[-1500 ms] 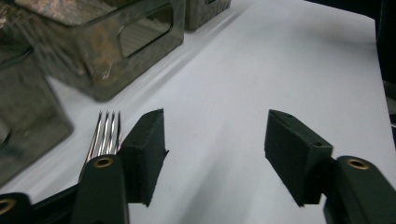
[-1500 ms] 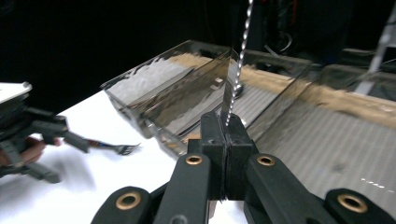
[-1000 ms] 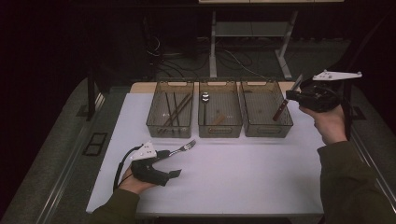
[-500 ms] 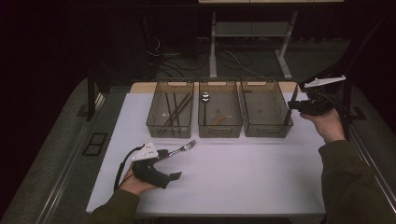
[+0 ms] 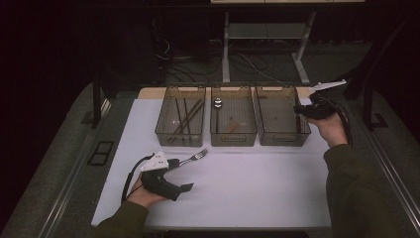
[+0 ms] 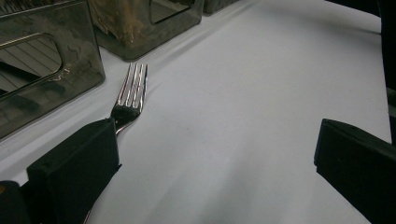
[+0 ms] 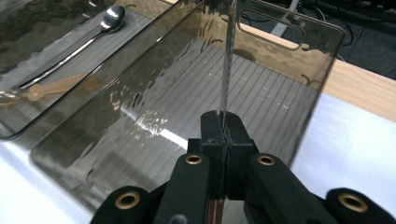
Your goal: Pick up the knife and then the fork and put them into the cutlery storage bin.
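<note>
Over the right bin [image 7: 261, 60], right gripper [image 7: 223, 122] fingers clamped on a knife [image 7: 227, 60], tip cut off, left gripper [image 6: 215, 154] fingers apart beside fork [image 6: 130, 95].

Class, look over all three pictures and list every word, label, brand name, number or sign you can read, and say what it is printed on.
None: no readable text stands anywhere.
The three smoky see-through plastic bins bear no label.
The shiny metal fork shows no stamp that can be made out.
The thin metal blade clamped in the right gripper is bare.
The white table cover is unprinted.
</note>
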`<act>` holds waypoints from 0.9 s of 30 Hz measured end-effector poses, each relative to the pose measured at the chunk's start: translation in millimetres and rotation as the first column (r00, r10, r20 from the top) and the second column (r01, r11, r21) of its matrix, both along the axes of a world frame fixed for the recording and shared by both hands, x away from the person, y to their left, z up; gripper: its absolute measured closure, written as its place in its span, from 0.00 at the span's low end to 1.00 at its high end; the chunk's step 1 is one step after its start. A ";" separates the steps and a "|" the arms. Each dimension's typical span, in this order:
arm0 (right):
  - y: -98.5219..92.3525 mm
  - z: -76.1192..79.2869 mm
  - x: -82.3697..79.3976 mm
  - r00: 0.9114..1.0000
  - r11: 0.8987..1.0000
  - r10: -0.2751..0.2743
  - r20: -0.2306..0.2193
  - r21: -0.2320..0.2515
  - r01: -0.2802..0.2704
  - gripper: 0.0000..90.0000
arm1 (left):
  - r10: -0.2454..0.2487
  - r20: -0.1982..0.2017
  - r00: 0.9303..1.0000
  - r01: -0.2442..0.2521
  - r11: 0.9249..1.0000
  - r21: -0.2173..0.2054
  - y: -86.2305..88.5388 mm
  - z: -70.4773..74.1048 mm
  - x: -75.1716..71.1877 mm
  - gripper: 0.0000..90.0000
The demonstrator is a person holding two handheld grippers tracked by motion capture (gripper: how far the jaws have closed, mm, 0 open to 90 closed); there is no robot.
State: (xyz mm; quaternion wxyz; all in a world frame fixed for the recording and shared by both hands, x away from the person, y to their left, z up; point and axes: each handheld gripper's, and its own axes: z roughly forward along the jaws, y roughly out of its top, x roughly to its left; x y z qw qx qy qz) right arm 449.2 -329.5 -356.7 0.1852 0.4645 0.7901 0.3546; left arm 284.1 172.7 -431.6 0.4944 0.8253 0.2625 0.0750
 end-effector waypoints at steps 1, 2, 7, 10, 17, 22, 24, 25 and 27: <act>2.4 -1.7 3.4 1.000 1.000 0.001 -0.009 -0.001 -0.001 0.99 | -0.002 0.002 1.000 0.002 1.000 0.002 -0.4 0.1 -0.1 0.00; 4.7 -3.9 6.8 1.000 1.000 0.003 -0.012 -0.008 -0.003 0.99 | -0.004 0.004 1.000 0.004 1.000 0.002 -0.8 0.1 -0.1 0.00; 10.2 -19.2 20.9 0.998 1.000 -0.025 -0.049 0.000 0.025 0.93 | -0.004 0.001 1.000 0.004 1.000 0.008 -0.7 0.0 0.5 0.00; 12.1 -28.8 24.5 0.994 0.998 -0.053 -0.098 -0.034 0.050 0.81 | -0.006 0.003 1.000 0.006 1.000 0.008 -0.4 0.3 0.6 0.00; 7.6 -27.0 16.9 0.994 0.998 -0.053 -0.098 0.027 0.056 0.58 | 0.001 0.009 1.000 -0.001 1.000 0.018 -0.5 0.9 0.9 0.00; 10.8 -17.2 3.4 0.999 0.997 -0.017 -0.042 0.072 0.020 0.42 | 0.013 0.017 1.000 -0.014 0.999 0.033 0.0 1.2 3.6 0.00; 13.3 -13.8 -4.2 1.000 0.997 -0.014 -0.026 0.079 0.016 0.38 | 0.016 0.018 1.000 -0.017 0.999 0.045 0.9 1.5 5.3 0.00; 13.8 -12.6 -7.9 1.000 0.996 -0.006 -0.013 0.083 0.007 0.36 | 0.018 0.025 1.000 -0.020 0.998 0.052 1.4 1.7 6.6 0.00; 14.5 -10.0 -15.4 1.000 0.993 0.022 -0.006 0.113 -0.021 0.31 | 0.023 0.026 0.999 -0.025 0.998 0.052 2.3 2.2 9.0 0.00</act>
